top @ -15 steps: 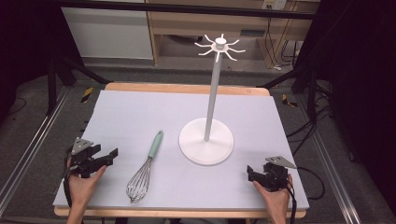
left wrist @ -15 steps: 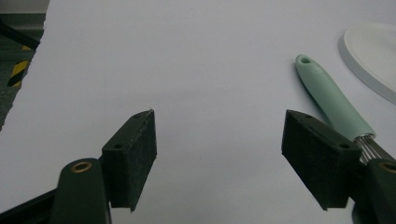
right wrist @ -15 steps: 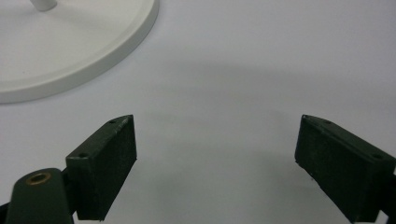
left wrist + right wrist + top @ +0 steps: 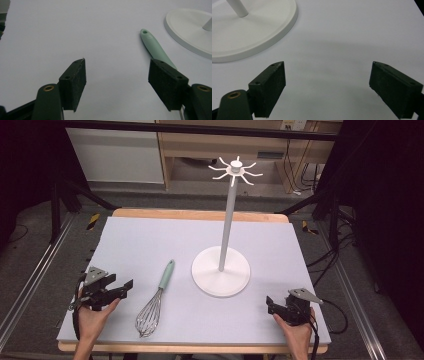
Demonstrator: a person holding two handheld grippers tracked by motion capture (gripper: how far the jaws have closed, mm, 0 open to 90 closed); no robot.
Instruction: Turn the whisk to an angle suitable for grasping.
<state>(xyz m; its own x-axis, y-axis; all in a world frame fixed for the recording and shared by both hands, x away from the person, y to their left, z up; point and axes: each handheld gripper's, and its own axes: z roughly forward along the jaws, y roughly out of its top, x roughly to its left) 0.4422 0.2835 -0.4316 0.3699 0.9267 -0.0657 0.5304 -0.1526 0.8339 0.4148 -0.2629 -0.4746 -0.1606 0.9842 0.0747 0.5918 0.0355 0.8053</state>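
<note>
Our left gripper [image 4: 125, 287] has edged nearer the whisk [image 4: 156, 300], jaws wide and empty; the whisk lies just left of the stand [image 4: 221, 270]. We judge a pickup beginning. Our right gripper [image 4: 270, 304], open and empty, rests right of the stand.

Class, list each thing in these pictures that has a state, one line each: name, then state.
Whisk: lying flat on the mat, untouched, handle pointing away from the person.
Stand: upright on its round base, hooks bare.
Left gripper: open, holding nothing, near the whisk.
Right gripper: open, holding nothing, near the stand's base.
</note>
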